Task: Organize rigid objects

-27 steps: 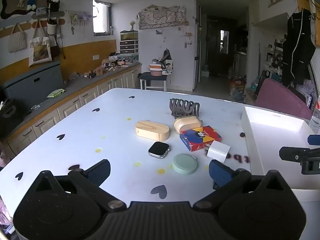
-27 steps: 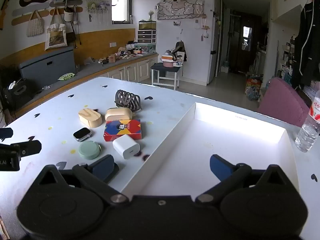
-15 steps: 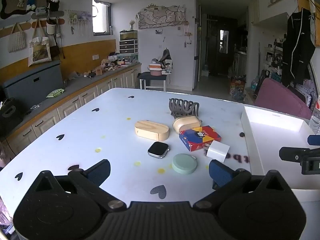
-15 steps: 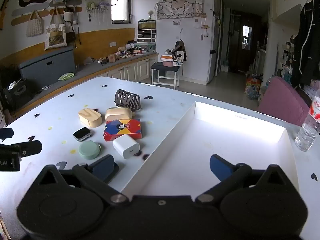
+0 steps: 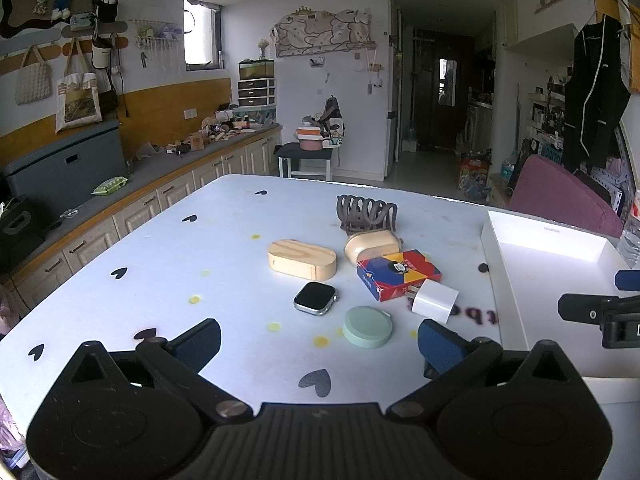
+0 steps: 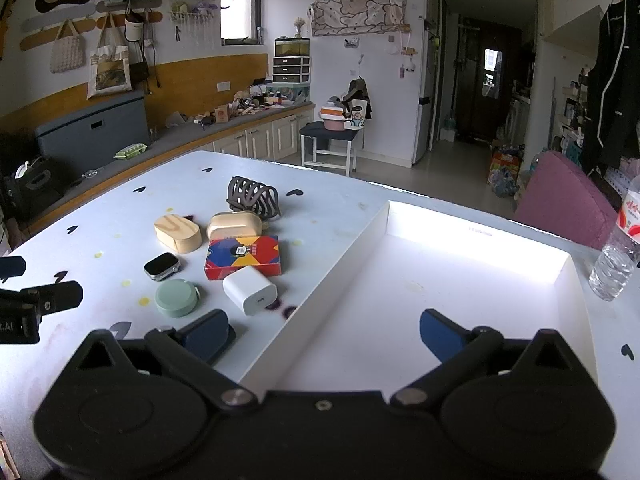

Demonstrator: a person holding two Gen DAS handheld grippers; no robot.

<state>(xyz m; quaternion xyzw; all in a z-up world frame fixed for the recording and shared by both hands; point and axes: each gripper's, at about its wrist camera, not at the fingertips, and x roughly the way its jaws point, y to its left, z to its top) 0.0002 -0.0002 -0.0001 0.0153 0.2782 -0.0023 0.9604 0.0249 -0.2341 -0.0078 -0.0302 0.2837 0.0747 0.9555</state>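
Note:
A cluster of objects lies on the white table: a dark claw hair clip (image 5: 366, 211), a wooden oval box (image 5: 302, 259), a tan case (image 5: 372, 242), a red-blue card box (image 5: 399, 274), a smartwatch (image 5: 315, 298), a green round tin (image 5: 367, 326) and a white charger (image 5: 434, 302). My left gripper (image 5: 318, 342) is open and empty, just before the tin. My right gripper (image 6: 324, 334) is open and empty, straddling the left wall of the white tray (image 6: 320, 304); the charger (image 6: 250, 290) lies just ahead of its left finger.
The white tray (image 5: 494, 280) lies right of the cluster. A water bottle (image 6: 616, 256) stands at the tray's far right. A purple chair (image 6: 564, 200) is behind the table. Black heart stickers dot the table (image 5: 160, 264).

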